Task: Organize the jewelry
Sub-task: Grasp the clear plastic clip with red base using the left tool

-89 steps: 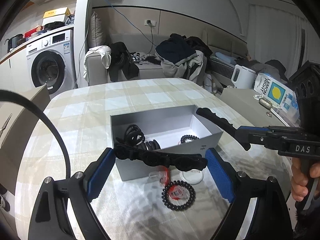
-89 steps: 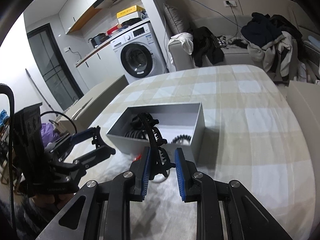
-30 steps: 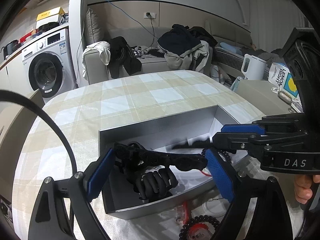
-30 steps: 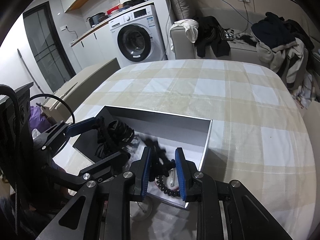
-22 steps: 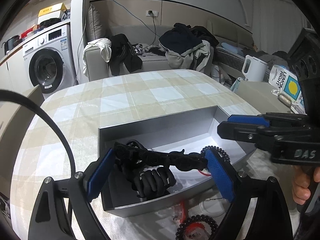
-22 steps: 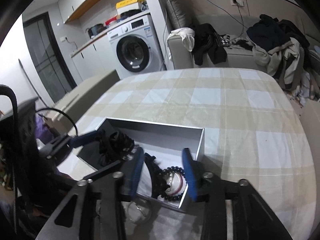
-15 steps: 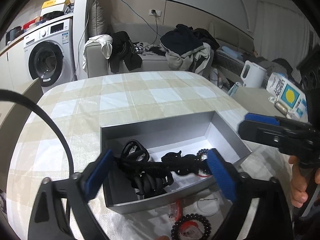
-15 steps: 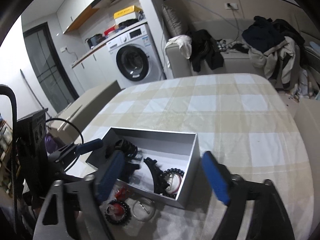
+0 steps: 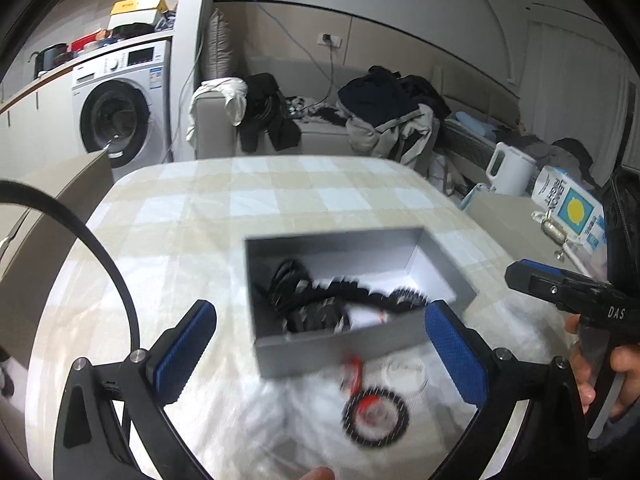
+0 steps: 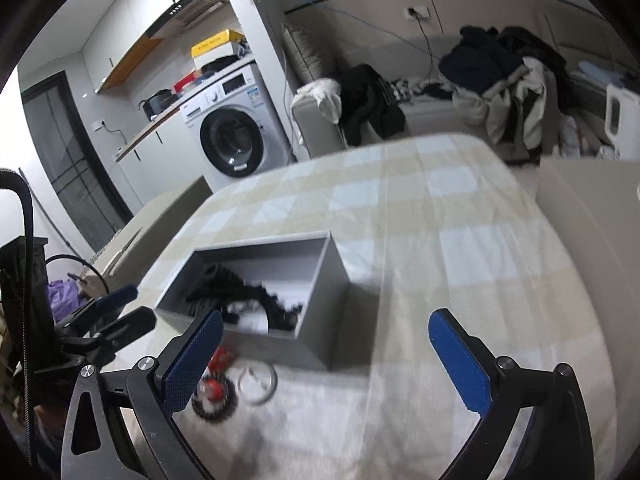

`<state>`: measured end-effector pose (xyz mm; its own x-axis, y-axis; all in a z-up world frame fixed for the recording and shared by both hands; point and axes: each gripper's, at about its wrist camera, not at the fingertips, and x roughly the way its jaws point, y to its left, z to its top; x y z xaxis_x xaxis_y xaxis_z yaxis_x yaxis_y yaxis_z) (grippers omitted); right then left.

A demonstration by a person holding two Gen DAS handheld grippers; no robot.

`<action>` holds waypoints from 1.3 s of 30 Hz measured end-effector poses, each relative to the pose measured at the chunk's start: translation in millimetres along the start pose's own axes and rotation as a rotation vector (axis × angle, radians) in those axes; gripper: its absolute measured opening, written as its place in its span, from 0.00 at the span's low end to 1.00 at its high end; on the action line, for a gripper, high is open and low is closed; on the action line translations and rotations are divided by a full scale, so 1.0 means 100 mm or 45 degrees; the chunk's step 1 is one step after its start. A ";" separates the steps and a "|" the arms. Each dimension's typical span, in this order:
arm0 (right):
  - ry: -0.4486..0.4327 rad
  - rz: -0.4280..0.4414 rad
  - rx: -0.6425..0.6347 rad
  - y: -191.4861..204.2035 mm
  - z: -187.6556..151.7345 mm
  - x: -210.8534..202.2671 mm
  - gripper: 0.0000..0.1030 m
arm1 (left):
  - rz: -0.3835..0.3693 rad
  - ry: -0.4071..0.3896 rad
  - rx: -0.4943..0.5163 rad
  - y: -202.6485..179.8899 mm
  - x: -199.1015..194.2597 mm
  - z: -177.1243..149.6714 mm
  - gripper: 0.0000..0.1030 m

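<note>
both left gripper (image 9: 320,354) and right gripper (image 10: 326,356) fingers wide apart, holding nothing. bead bracelet (image 9: 375,416) on bench just ahead of left fingers, outside box (image 9: 344,344). probably light, limp, rolls easily; best pinched across one side of the ring.

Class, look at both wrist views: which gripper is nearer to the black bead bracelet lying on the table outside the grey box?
Left. The left gripper hangs open just above the black bead bracelet, which lies between its fingers; the right gripper, also open, is off to the bracelet's right.
</note>
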<state>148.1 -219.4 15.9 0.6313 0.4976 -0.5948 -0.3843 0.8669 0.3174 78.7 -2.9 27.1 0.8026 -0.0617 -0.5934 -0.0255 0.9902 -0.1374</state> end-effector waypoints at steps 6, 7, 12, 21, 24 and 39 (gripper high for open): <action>0.130 0.093 -0.027 0.04 -0.18 0.12 0.99 | 0.012 0.100 -0.049 0.11 0.06 -0.24 0.99; 0.138 0.105 -0.035 0.06 -0.19 0.14 0.97 | 0.003 0.116 -0.055 0.11 0.07 -0.27 0.99; 0.213 0.161 -0.112 0.23 -0.31 0.22 0.70 | -0.024 0.166 -0.028 0.04 0.05 -0.39 0.99; 0.295 0.178 -0.209 0.41 -0.46 0.36 0.47 | -0.103 0.182 0.072 -0.08 0.05 -0.43 0.76; 0.301 0.181 -0.198 0.39 -0.46 0.36 0.47 | -0.157 0.182 0.067 -0.08 0.08 -0.43 0.55; 0.306 0.193 -0.198 0.38 -0.47 0.36 0.47 | -0.208 0.274 0.132 -0.24 0.18 -0.45 0.13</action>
<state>124.2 -169.6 -27.7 0.3890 0.5841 -0.7124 -0.5719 0.7594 0.3103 67.0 -33.0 -15.8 0.6457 -0.2356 -0.7263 0.1634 0.9718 -0.1700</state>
